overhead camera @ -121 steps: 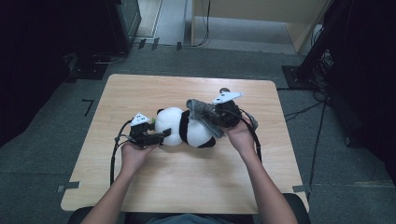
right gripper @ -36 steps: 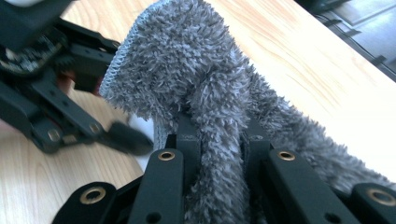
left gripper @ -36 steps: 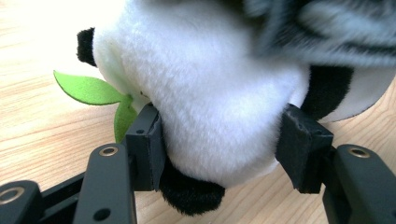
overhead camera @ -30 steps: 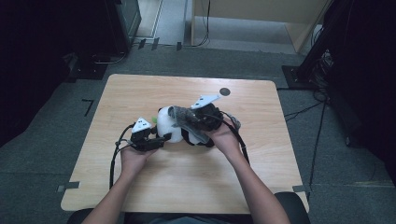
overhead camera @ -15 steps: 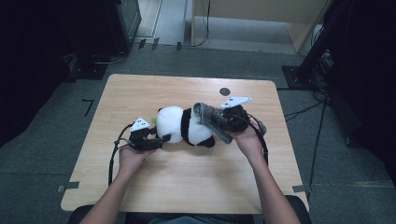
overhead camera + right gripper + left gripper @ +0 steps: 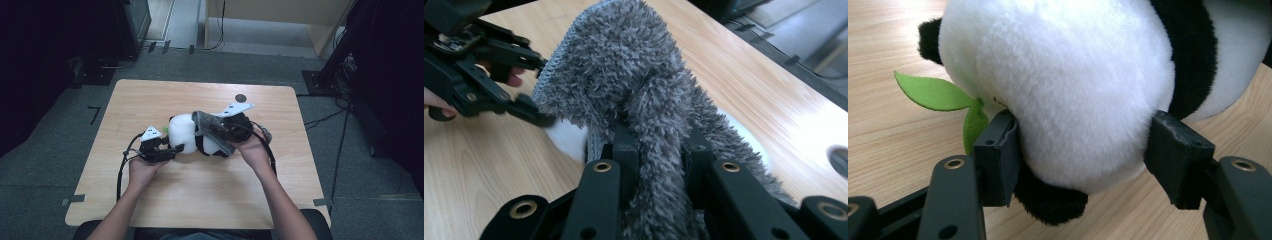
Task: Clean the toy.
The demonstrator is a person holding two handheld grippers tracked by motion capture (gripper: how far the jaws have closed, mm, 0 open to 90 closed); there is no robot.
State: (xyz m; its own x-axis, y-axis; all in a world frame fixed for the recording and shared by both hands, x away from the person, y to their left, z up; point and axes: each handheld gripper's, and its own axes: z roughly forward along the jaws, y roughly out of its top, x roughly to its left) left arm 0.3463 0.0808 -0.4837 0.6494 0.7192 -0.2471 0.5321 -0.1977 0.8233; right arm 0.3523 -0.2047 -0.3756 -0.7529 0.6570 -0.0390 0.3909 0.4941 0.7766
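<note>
— High view first: what did you have on the left?

— I had the left gripper [image 6: 175, 149] at the left end of the plush panda [image 6: 187, 134], which lay on its side near the middle of the table [image 6: 150, 100]. On the left gripper view, my jaws pressed into both sides of its white fur, a green felt leaf [image 6: 938, 94] sticking out beside one of them.

— And on the right?

— I held the right gripper [image 6: 226, 131] over the panda's right end, clamped on a grey fuzzy cloth [image 6: 644, 95] that draped across the toy's body.
</note>
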